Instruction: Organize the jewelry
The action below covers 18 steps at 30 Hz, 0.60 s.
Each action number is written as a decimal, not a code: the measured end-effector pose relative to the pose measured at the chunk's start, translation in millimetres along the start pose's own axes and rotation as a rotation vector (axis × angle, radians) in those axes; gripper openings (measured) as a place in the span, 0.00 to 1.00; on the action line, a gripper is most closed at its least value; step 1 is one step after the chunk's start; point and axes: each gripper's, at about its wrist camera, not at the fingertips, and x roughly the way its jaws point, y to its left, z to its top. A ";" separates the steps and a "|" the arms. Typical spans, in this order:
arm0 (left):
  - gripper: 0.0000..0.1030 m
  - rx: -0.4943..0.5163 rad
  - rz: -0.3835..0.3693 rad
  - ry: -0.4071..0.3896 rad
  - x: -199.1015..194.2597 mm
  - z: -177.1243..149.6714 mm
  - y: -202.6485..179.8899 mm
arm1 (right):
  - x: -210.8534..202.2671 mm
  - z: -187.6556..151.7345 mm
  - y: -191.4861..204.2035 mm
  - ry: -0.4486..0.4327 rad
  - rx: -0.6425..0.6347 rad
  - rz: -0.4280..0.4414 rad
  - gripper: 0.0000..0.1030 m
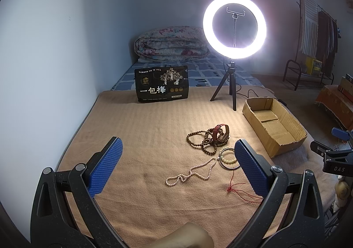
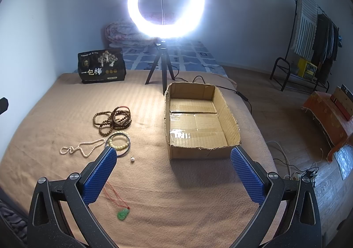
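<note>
- Jewelry lies loose on the tan blanket: wooden bead strands with a red-strapped watch, a pearl necklace, a bangle, a jade pendant.
- We hold the left gripper and right gripper spread wide, both empty.
- Nothing sits in the cardboard box yet; we judge sorting hasn't begun.
- Next calls for pinching one piece cleanly, perhaps the pearls.
</note>
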 end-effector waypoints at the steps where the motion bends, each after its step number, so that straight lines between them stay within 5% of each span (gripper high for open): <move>1: 1.00 0.000 0.000 0.000 0.0 -0.1 -0.1 | 0.8 2.3 -0.2 0.000 0.002 0.000 1.00; 18: 1.00 0.002 0.029 0.053 17.0 -11.8 11.6 | 10.7 -5.8 1.6 0.048 -0.049 -0.006 1.00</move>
